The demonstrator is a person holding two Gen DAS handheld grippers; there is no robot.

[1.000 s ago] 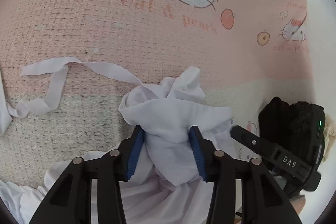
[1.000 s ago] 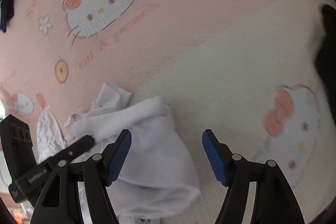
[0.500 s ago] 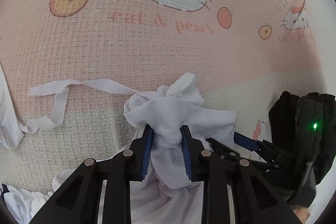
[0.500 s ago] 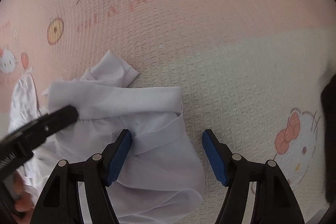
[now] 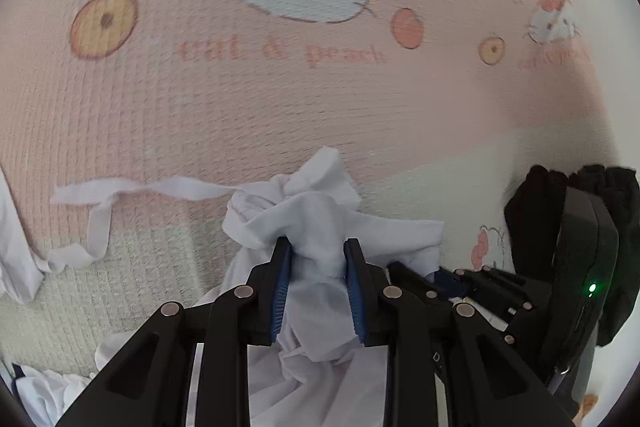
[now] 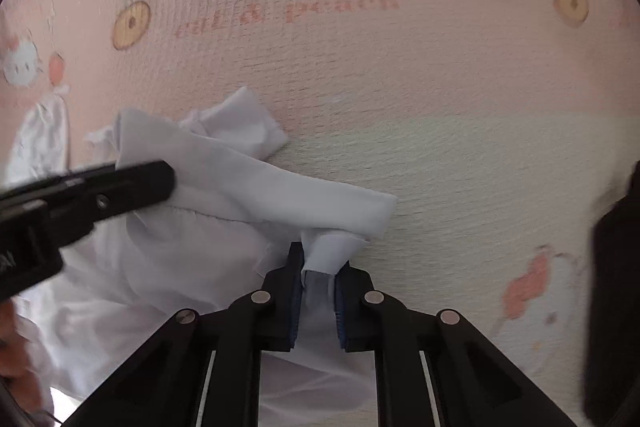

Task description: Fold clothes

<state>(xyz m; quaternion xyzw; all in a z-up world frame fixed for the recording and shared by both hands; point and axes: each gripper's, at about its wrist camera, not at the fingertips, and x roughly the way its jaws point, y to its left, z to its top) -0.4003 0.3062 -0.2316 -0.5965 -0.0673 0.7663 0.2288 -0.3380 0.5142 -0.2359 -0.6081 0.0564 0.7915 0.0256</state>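
Strap: a thin white strap [image 5: 100, 223] trails off to the left of the left gripper's jaws, looped flat on the blanket, joined to the bunched cloth
White garment: a crumpled white garment [image 5: 320, 223] lies on the blanket, its bunched top rising just ahead of both pairs of jaws and its loose body hanging back beneath them
Left gripper: the left gripper [image 5: 316, 247] has its jaws drawn narrow, a thick wad of the garment pinched between the blue pads
Right gripper: the right gripper [image 6: 318, 267] has its jaws nearly closed, clamped on a folded edge of the garment [image 6: 248, 195] that sticks up just past the tips; the rest of the cloth spreads to the left of these jaws, where the left gripper's black finger crosses it
Blanket: a pink and cream blanket [image 5: 280, 99] with cat and peach prints stretches beyond both pairs of jaws
Dark cloth: a black cloth [image 5: 536, 195] sits well to the right of the left jaws, partly behind the right gripper's body
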